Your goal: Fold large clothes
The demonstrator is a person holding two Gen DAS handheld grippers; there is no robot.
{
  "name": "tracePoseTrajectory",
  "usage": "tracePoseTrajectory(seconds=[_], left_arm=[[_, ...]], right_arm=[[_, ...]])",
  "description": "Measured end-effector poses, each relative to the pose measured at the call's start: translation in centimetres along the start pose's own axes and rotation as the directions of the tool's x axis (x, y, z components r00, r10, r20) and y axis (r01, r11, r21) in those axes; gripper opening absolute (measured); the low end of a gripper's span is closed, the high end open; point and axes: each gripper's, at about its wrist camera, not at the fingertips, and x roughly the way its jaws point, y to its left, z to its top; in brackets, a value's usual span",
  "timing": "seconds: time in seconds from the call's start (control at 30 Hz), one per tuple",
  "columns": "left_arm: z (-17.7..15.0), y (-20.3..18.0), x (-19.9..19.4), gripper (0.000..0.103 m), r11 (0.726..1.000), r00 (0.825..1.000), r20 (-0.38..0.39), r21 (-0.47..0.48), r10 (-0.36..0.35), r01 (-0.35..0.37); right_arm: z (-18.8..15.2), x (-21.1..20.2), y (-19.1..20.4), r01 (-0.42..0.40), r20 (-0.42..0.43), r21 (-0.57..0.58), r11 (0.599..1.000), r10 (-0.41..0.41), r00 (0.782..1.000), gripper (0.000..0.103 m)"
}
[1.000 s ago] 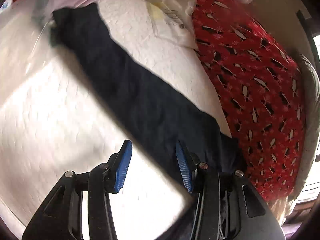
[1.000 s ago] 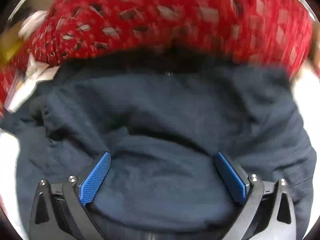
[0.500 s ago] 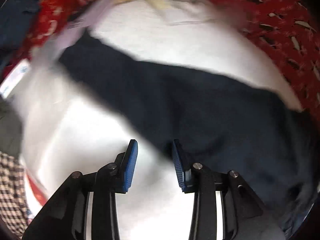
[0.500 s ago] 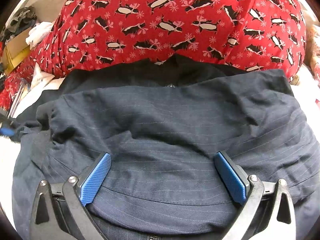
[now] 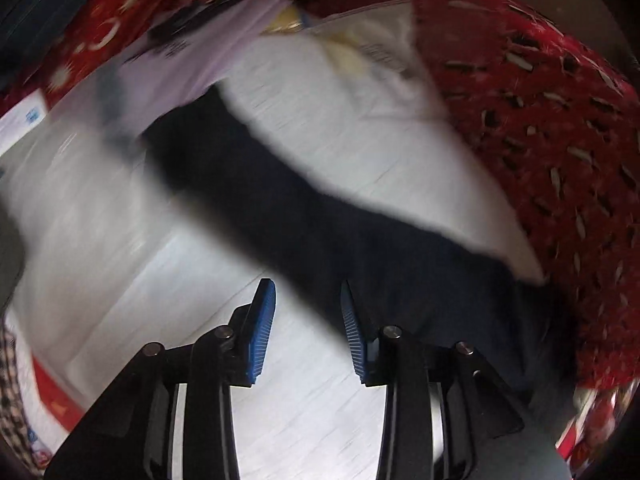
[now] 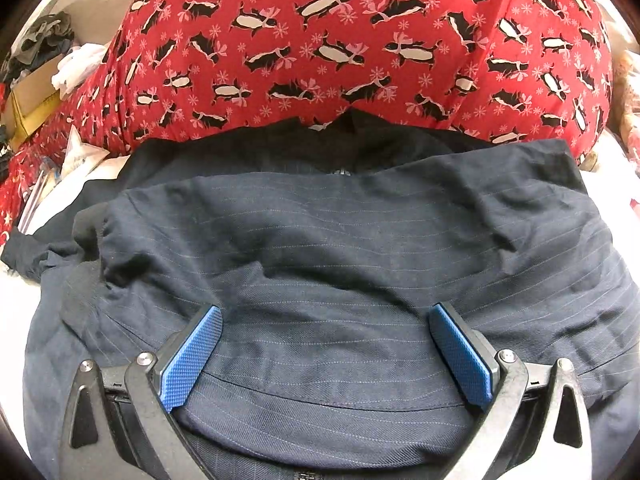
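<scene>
**Navy trousers spread on the white bed, both tongs poised over the cloth**

The navy pinstriped trousers (image 6: 340, 248) are lying across the white bedspread (image 5: 100, 220), their upper edge lying against the red penguin-print cover (image 6: 320, 40); one dark leg (image 5: 280, 200) is stretching diagonally over the white in the blurred left wrist view. The left gripper (image 5: 308, 320) is hanging over the leg's edge, its jaws having just been narrowing, part-way apart, pinching nothing; the right gripper (image 6: 326, 356) is sitting spread wide over the waist area, blue pads (image 6: 192, 356) resting against the fabric without clamping it. Papers (image 5: 192, 52) are lying beyond the leg's end.
</scene>
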Motion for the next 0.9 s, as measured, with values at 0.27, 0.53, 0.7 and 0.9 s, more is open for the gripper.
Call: tracePoseTrajectory(seconds=[0.27,0.53,0.7,0.9], left_arm=[[2.0,-3.9,7.4,0.042,0.982,0.980,-0.073,0.062,0.184,-0.180],[-3.0,6.9,3.6,0.055,0.945,0.932,-0.182,-0.028,0.314,-0.324],[-4.8,12.9,0.0,0.052,0.969,0.966,-0.204,-0.153,0.161,-0.194],[-0.3,12.9,-2.3,0.076,0.968,1.000,-0.007,-0.252,0.015,-0.016]], right_arm=[[-0.1,0.2,-0.4,-0.025,0.016,0.014,1.000,0.025,1.000,0.103],[-0.2,0.2,-0.4,-0.033,0.023,0.022,0.999,0.032,0.999,0.103],[-0.2,0.2,-0.4,-0.032,0.024,0.022,0.999,0.031,0.999,0.103],[-0.2,0.2,-0.4,-0.032,0.024,0.023,0.999,0.032,0.999,0.103]])
